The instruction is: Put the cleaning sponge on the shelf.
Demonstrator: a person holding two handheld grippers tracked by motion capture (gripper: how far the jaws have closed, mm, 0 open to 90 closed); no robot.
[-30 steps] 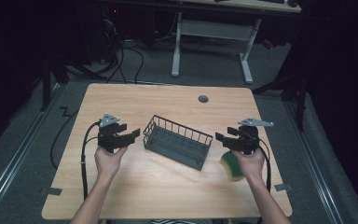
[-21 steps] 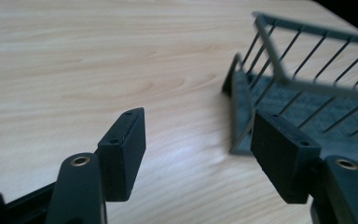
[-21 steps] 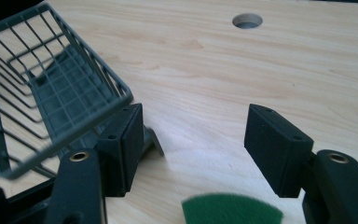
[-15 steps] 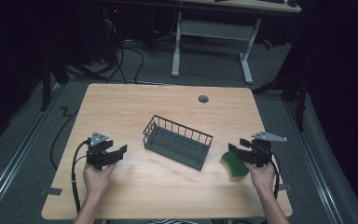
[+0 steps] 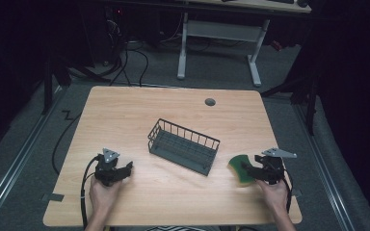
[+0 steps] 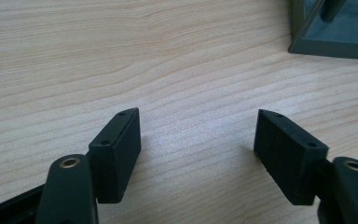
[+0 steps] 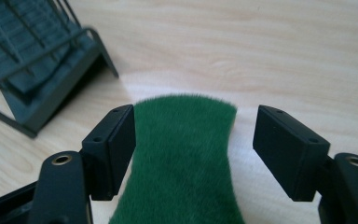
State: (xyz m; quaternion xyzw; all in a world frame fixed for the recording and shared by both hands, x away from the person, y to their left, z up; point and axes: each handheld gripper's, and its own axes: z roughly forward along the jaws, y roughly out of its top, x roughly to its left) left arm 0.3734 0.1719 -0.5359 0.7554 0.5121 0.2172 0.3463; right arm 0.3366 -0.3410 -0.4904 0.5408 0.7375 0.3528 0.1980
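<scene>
Left gripper [image 6: 196,140]: fingers wide apart over bare surface [image 5: 125,115], holding nothing.
Right gripper [image 7: 193,135]: fingers spread wide astride the green sponge [image 7: 182,154]; contact unclear.
Sponge: just right of wire basket [image 5: 183,146].

left gripper [image 5: 125,168] and right gripper [image 5: 247,168] both gape.

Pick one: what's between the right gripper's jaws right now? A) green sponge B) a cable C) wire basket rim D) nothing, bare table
A: in the right gripper view the green sponge lies on the table between the open jaws of the right gripper, and the wire basket sits apart to one side.
</scene>
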